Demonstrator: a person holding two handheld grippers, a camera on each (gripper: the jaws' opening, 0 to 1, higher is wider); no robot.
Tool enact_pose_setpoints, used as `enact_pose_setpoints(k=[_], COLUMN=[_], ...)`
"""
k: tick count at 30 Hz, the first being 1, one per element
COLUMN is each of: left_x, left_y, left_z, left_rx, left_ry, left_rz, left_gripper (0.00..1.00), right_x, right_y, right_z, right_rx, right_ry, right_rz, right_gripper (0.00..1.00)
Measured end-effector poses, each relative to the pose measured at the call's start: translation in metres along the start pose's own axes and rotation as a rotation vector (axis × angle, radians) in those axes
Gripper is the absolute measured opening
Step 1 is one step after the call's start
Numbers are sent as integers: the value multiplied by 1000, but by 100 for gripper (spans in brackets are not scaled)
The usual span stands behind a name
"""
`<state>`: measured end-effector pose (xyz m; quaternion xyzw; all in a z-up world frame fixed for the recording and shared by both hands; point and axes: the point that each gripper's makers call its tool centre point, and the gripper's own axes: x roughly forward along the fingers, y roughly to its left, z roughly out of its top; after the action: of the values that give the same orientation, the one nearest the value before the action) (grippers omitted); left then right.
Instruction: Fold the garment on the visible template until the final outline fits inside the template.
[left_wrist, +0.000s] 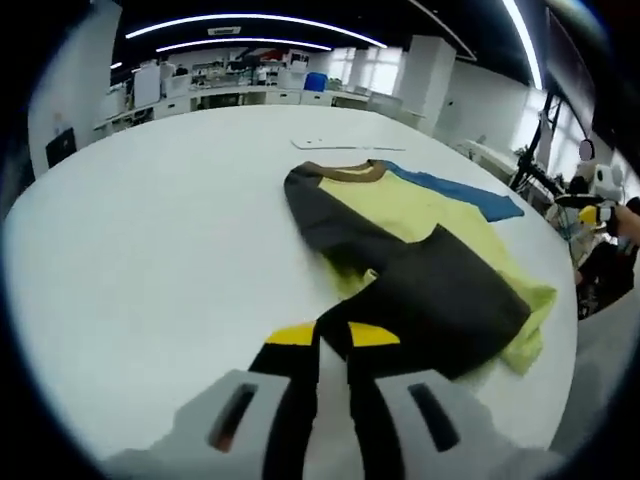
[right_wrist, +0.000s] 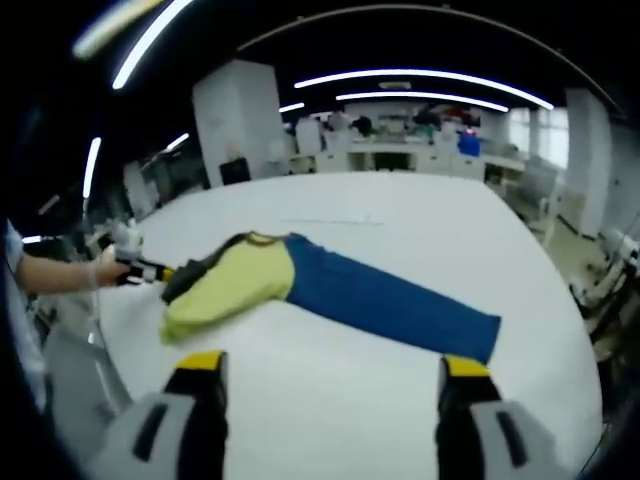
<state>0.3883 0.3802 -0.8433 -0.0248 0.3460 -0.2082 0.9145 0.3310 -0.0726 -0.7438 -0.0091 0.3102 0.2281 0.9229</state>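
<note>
The shirt (left_wrist: 415, 255) lies on the white surface (left_wrist: 160, 230) near its right edge in the left gripper view, its dark sleeve folded across the yellow body and its blue sleeve (right_wrist: 385, 298) stretched flat. The left tongs (left_wrist: 332, 340) reach low over the surface, tips close together at the dark sleeve's hem; I cannot tell whether they pinch it. The right tongs (right_wrist: 328, 375) hover level, jaws wide apart and holding nothing. A person's hand (right_wrist: 107, 268) holds the left tongs at the surface's edge.
</note>
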Motion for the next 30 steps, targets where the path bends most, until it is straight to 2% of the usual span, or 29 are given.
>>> enact_pose_setpoints(k=[6, 11, 18, 21, 24, 30], left_x=[-4, -18, -52, -65, -76, -97], left_y=[0, 9, 42, 63, 74, 111], left_z=[0, 8, 23, 24, 27, 15], left_rx=[-9, -39, -55, -67, -69, -125], left_ry=[4, -33, -92, -109, -111, -121], left_rz=[-12, -12, 42, 74, 108, 168], left_gripper=[0, 0, 0, 0, 0, 0], right_x=[4, 8, 17, 22, 26, 33], right_y=[5, 9, 17, 20, 24, 35], right_z=[-1, 3, 10, 11, 12, 14], right_rx=[-4, -7, -29, -39, -41, -40], right_ry=[8, 3, 9, 15, 19, 19], right_rz=[9, 18, 37, 44, 54, 76], right_gripper=[86, 86, 86, 86, 86, 88])
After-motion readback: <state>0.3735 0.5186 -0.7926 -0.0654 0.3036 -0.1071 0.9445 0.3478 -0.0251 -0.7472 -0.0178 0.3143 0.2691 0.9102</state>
